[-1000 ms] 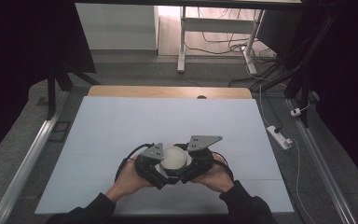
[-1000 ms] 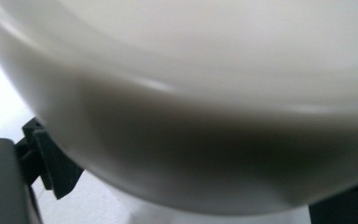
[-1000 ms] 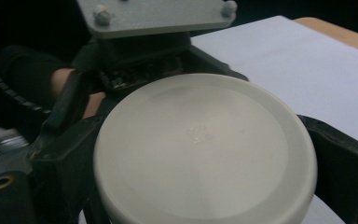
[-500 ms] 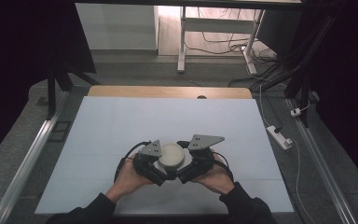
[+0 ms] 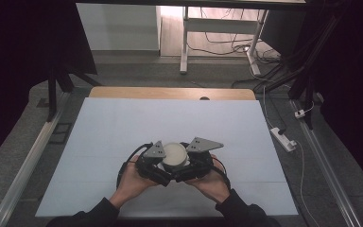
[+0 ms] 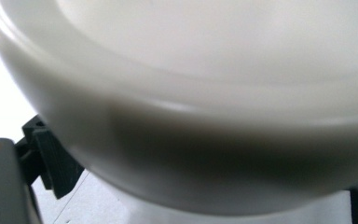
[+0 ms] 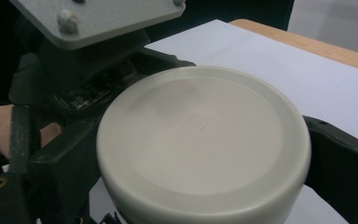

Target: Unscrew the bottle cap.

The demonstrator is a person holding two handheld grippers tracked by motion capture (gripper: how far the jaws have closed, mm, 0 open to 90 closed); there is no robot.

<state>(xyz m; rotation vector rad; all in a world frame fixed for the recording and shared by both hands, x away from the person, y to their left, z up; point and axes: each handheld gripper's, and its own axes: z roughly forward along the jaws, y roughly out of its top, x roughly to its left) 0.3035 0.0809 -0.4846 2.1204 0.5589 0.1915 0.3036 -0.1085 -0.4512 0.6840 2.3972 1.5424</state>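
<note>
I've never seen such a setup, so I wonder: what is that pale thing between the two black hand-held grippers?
A round white lid or container top. In the high view it sits between the left gripper and right gripper; the right gripper view shows black jaws on either side.

Two hand-held grippers, the left gripper (image 5: 157, 163) and the right gripper (image 5: 194, 163), meet around a round white lid (image 5: 175, 155) near the front edge of the pale blue table (image 5: 123, 127).
</note>
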